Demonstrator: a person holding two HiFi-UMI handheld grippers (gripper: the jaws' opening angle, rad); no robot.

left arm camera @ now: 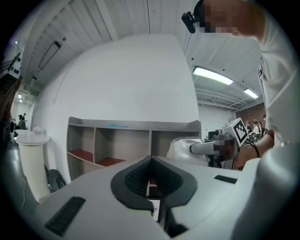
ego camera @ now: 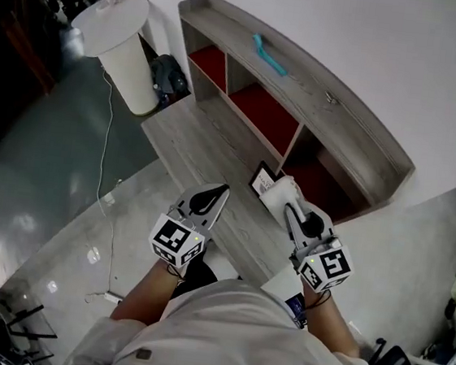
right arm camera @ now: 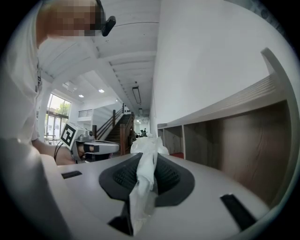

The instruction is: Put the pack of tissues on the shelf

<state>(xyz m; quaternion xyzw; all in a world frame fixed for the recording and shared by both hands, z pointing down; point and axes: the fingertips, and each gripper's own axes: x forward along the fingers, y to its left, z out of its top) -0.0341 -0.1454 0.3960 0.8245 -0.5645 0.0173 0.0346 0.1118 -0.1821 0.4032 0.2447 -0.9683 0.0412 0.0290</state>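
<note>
The pack of tissues [ego camera: 274, 191], white in crinkled clear wrap, is pinched by its wrapping between the jaws of my right gripper [ego camera: 288, 207]. In the right gripper view the wrap [right arm camera: 146, 164] runs up between the dark pads. The pack hangs just in front of the right-hand compartment of the low grey wooden shelf [ego camera: 337, 120], whose compartments have red floors. My left gripper [ego camera: 214, 194] is beside it on the left, shut, with nothing in it, over the wooden platform. From the left gripper view, the shelf [left arm camera: 131, 125] stands ahead and the pack [left arm camera: 183, 148] to the right.
A teal object [ego camera: 269, 53] lies on the shelf top. A small framed sign [ego camera: 261, 178] stands on the wooden platform [ego camera: 195, 145] before the shelf. A white cylindrical stand [ego camera: 128, 43] and a black bag [ego camera: 168, 73] are left of the shelf. A cable [ego camera: 109, 148] trails across the floor.
</note>
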